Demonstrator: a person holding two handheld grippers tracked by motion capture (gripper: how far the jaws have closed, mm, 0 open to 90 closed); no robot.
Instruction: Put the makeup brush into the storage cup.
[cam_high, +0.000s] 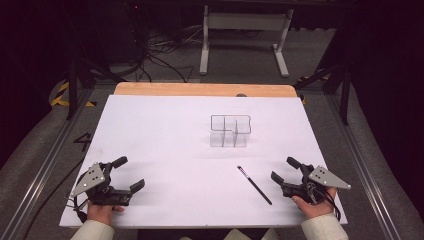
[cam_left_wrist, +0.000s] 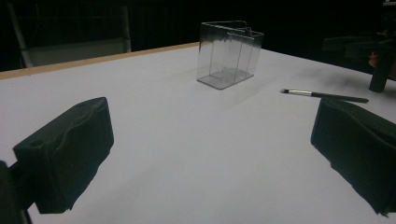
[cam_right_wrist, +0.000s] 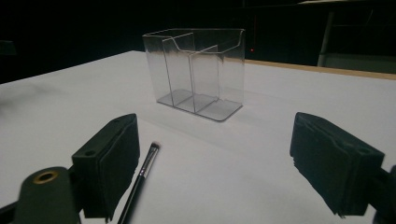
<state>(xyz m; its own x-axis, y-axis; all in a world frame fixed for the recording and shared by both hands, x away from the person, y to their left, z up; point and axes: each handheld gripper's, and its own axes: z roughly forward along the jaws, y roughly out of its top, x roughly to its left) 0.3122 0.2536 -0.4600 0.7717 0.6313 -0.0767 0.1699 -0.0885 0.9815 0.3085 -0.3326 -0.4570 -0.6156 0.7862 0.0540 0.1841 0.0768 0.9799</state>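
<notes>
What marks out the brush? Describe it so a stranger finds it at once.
Start at the white table and find the clear holder standing near its middle. Nearer the person and to the right, by the right gripper, lies the brush: thin, dark and flat, with a pale tip pointing toward the holder.

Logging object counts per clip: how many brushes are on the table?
1. The brush lies flat on the white table, in front of the clear organizer and just left of the right gripper.

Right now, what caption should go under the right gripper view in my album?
Open right gripper faces a clear acrylic organizer, a makeup brush lying beside its left jaw.
</notes>
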